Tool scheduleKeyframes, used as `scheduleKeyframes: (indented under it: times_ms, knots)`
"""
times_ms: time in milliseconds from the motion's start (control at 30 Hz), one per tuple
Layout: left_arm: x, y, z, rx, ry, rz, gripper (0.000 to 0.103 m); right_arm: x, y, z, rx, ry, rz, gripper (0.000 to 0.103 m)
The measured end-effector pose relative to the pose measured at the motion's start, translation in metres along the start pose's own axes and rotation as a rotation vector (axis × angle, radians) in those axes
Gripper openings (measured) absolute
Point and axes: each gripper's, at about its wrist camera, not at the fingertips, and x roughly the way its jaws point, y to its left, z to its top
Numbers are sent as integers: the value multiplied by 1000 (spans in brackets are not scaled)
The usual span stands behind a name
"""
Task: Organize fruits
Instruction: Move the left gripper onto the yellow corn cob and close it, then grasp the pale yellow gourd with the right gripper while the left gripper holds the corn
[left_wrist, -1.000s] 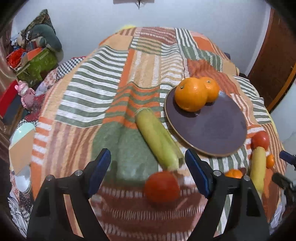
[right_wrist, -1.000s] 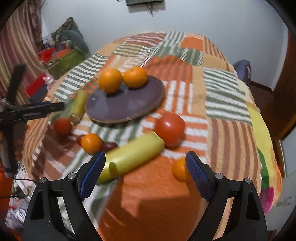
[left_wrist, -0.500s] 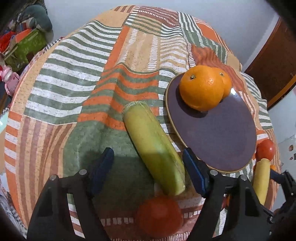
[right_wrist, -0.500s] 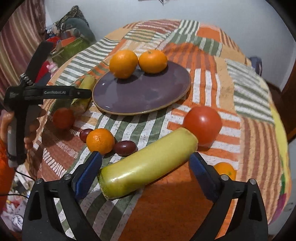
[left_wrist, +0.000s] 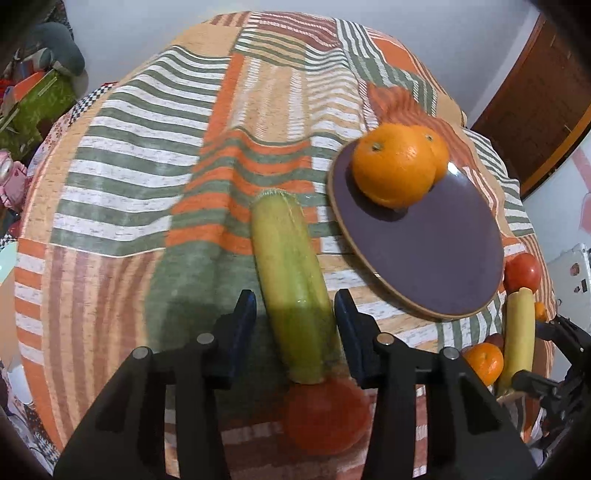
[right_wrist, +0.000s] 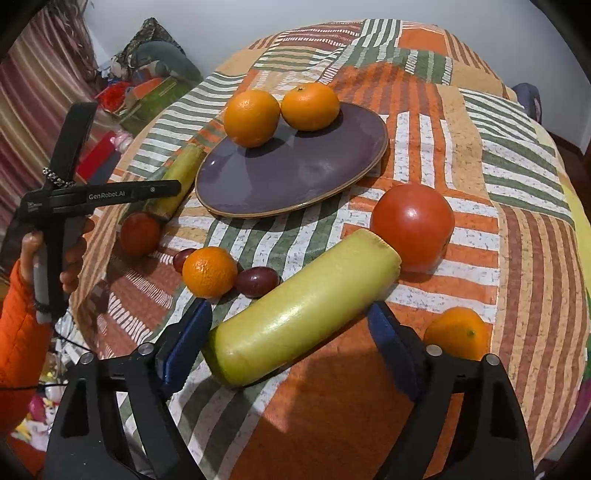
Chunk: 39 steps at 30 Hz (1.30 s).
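The left gripper (left_wrist: 295, 314) straddles one yellow-green gourd (left_wrist: 291, 280) lying beside the purple plate (left_wrist: 436, 251); its fingers have just been closing, small gaps remaining. The right gripper (right_wrist: 291, 339) brackets another gourd (right_wrist: 303, 314), fingers apart (they too have been narrowing). Two oranges (right_wrist: 251, 118) sit on the plate, above the striped cloth (right_wrist: 517, 221).

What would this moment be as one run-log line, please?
left gripper: closing, straddling striped-cloth-side yellow-green squash | right gripper: closing, straddling second yellow-green squash | purple plate: two oranges
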Motion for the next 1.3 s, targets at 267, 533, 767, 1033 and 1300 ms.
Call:
scheduleKeyframes:
  times_ms: [267, 533, 767, 1033, 1300]
  knots:
    - [1, 8, 2, -12, 16, -27, 45, 3, 1, 3, 6, 15, -13, 81]
    - [23, -1, 7, 17, 26, 45, 41, 17, 12, 11, -29, 50, -47, 87]
    - [19, 2, 9, 42, 21, 65, 36, 17, 16, 16, -99, 112, -34, 79]
    - [-4, 19, -15, 63, 23, 60, 36, 5, 15, 22, -168, 200, -7, 72]
    - [-34, 29, -49, 32, 10, 7, 36, 3, 19, 23, -164, 205, -42, 68]
